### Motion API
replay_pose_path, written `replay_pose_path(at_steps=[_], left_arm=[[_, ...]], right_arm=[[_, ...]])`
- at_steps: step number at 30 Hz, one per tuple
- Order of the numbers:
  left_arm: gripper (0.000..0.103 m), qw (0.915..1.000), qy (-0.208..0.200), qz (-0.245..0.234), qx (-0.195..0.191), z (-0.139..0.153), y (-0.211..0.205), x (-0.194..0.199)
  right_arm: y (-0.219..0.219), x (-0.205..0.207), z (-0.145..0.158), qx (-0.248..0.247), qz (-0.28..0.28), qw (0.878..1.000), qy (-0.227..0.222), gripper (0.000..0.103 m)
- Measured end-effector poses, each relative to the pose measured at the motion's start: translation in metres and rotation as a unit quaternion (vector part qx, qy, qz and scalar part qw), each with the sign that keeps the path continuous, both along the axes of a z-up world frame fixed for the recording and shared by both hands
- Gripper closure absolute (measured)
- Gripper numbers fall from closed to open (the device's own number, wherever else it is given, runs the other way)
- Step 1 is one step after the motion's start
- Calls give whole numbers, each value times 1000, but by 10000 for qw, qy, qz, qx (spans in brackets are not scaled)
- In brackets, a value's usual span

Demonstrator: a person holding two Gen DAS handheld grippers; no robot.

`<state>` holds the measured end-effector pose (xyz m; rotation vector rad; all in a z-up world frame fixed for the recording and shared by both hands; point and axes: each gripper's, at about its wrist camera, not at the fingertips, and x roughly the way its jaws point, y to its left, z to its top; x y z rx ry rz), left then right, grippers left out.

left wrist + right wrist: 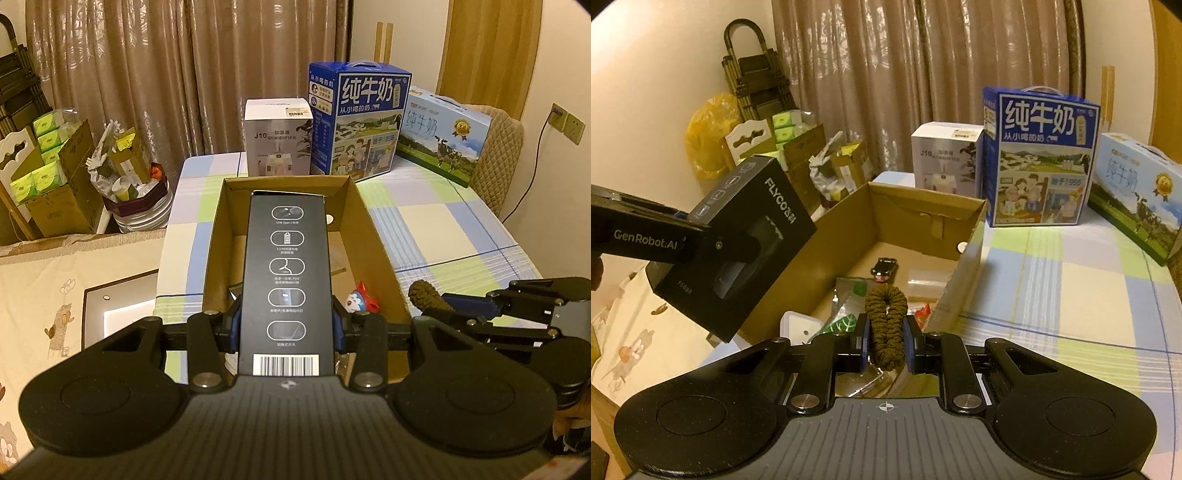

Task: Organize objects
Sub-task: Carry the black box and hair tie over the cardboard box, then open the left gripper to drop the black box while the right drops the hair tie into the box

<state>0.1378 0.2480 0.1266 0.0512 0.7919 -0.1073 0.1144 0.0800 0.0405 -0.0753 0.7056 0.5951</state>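
In my left wrist view, the left gripper (286,321) has its fingers pinching a long black cardboard box with white icons and a barcode (282,280), which fills the centre of the frame; it hangs over the open brown cardboard carton (376,236) on the checked-cloth counter (461,236); a small red-and-white toy figure (360,297) lies in the carton at its lower right corner. At the right edge of that frame I see the right gripper (436,299) holding a brown fuzzy loop (424,293) just beside the carton's wall.

In my right wrist view, the right gripper (885,341) sits at lower centre, its fingers pressed onto the brown fuzzy loop (886,325), above the carton's near end; the black box (738,243) shows at the left of the frame, tilted, clamped by the left gripper (701,236). Along the top of both frames stand a white humidifier box (945,158), a tall blue milk carton (1041,158) and a pale blue milk case (1137,192), all at the counter's far edge; the tall blue one stands between the other two.
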Motion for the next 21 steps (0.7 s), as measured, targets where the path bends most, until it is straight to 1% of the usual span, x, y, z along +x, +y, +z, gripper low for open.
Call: replay_pose_path(at_steps=[7, 9, 11, 13, 15, 18, 21], left_arm=[[64, 10000, 54, -11, 43, -6, 5, 24], [63, 10000, -8, 28, 72, -8, 7, 32], [47, 9999, -25, 119, -4, -11, 11, 39], [44, 9998, -50, 132, -149, -13, 15, 41], [43, 9998, -49, 146, -141, -15, 16, 40], [34, 9997, -48, 205, -132, -18, 20, 36], [31, 9994, -73, 297, -171, -20, 26, 30]], right_arm=[[4, 19, -8, 0, -65, 9999, 88, 88], [4, 23, -9, 13, -89, 9999, 106, 88], [4, 26, -9, 32, -106, 9999, 114, 88], [5, 28, -9, 38, -108, 9999, 119, 88], [5, 29, -10, 44, -108, 9998, 133, 88], [7, 29, -13, 62, -101, 9998, 182, 88], [9, 29, -16, 84, -76, 9997, 225, 88]])
